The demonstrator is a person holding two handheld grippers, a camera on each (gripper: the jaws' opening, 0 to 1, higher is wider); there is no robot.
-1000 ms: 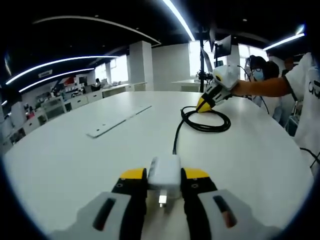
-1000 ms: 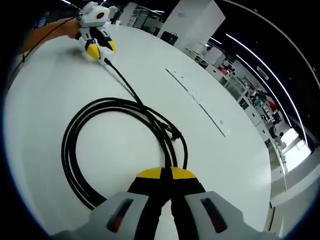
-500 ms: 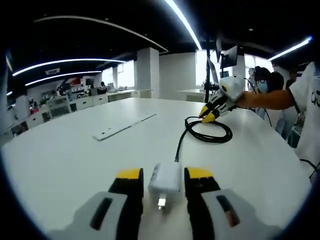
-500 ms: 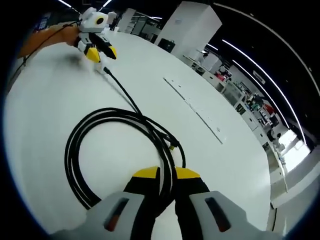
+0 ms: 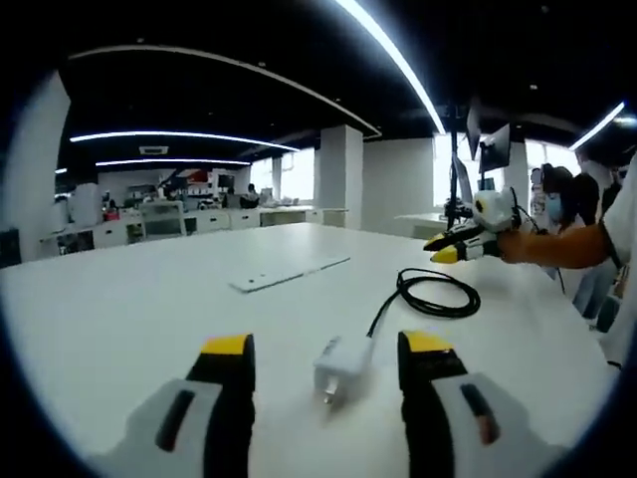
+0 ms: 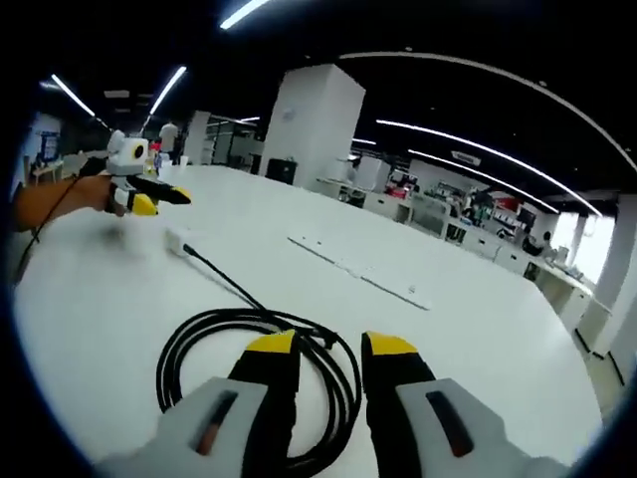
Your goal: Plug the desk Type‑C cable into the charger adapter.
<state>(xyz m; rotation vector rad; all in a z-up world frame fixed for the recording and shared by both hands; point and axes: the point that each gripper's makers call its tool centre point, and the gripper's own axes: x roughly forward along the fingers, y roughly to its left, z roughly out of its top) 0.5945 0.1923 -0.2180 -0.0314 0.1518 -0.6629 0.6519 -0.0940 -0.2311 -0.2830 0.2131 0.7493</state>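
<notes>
1 adapter (image 5: pixel 341 363), 1 coiled cable (image 6: pixel 261 373), 2 tongs (image 5: pixel 326 354) (image 6: pixel 331 349) parted, 1 table (image 5: pixel 149 309)

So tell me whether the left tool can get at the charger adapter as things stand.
Probably yes. The left tool is open with the charger adapter lying on the white table between its jaws, nothing covering it. The black cable is plugged in and trails away behind.

no legible text, no labels, brands or nos. readable on anything
</notes>
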